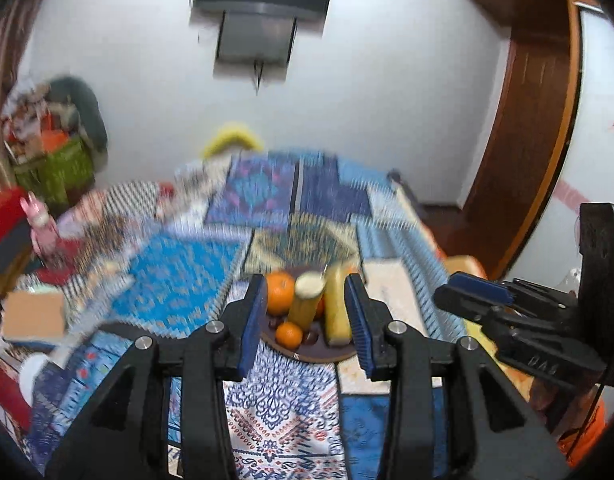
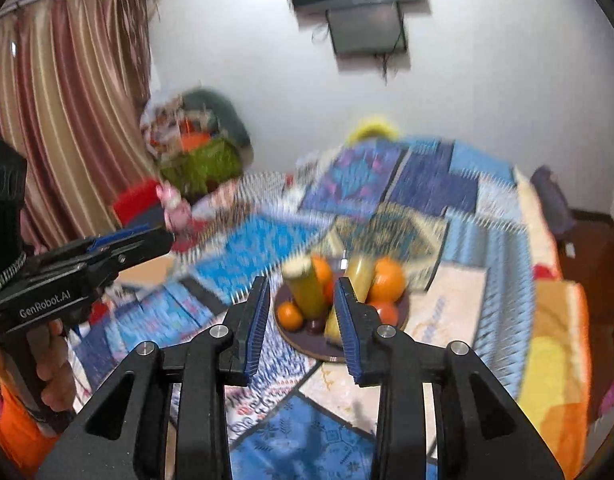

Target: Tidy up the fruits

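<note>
The fruits – oranges (image 1: 280,293) and bananas (image 1: 337,307) – sit piled on the brown plate (image 2: 307,344) on the bed (image 1: 179,280), so sorting looks mostly done – both grippers' (image 1: 305,322) (image 2: 301,324) fingers stand apart, holding nothing.

from my remote seat: matt black plastic left gripper (image 1: 305,320) and right gripper (image 2: 301,326), each with ribbed blue pads (image 1: 254,322) and bright metal pins (image 1: 215,326). a smooth dark plate (image 2: 307,342) bears glossy oranges (image 2: 387,280) on a printed cloth quilt (image 1: 179,280). beyond, polished wood door frame (image 1: 523,128) and sheeny striped curtain (image 2: 67,120).
</note>
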The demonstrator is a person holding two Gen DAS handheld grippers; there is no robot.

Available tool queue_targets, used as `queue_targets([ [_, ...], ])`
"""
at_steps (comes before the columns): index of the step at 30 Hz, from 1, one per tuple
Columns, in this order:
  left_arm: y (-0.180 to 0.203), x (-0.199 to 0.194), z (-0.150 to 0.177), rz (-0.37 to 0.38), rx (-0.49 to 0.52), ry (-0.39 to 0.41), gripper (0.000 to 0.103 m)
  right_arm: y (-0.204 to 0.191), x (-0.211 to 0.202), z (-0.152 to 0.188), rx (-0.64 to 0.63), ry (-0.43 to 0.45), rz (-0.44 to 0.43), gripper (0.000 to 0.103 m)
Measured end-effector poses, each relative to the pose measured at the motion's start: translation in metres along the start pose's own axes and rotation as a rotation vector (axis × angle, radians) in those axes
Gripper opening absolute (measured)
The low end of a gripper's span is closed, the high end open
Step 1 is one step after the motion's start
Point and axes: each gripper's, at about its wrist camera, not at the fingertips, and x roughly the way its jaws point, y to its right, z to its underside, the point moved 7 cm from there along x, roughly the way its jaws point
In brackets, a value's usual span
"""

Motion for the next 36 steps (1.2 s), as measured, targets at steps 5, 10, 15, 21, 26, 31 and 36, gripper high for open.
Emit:
queue_targets([
  [5,0.025,-0.060,-0.022,-0.012,0.028,0.134,0.040,-0.013,-0.063,-0.023,-0.021,0.147,0.017,0.037],
  [10,0.047,-0.108,-0.029,-0.032,0.050,0.236,0.055,-0.031,-0.115,-0.032,-0.056,0.259,0.032,0.041],
  [15,0.064,-0.140,-0.028,-0.056,0.074,0.306,0.067,-0.038,-0.137,-0.030,-0.064,0.305,0.041,0.047],
  [21,0.071,-0.155,-0.021,-0.089,0.075,0.337,0.089,-0.038,-0.145,-0.029,-0.048,0.350,0.075,0.077],
  [26,0.073,-0.164,-0.017,-0.090,0.076,0.352,0.098,-0.037,-0.150,-0.028,-0.037,0.374,0.117,0.092],
  [31,0.072,-0.166,-0.016,-0.081,0.072,0.350,0.101,-0.038,-0.157,-0.025,-0.049,0.394,0.157,0.103],
  [36,0.075,-0.165,-0.015,-0.086,0.079,0.349,0.102,-0.039,-0.160,-0.025,-0.068,0.404,0.186,0.103],
])
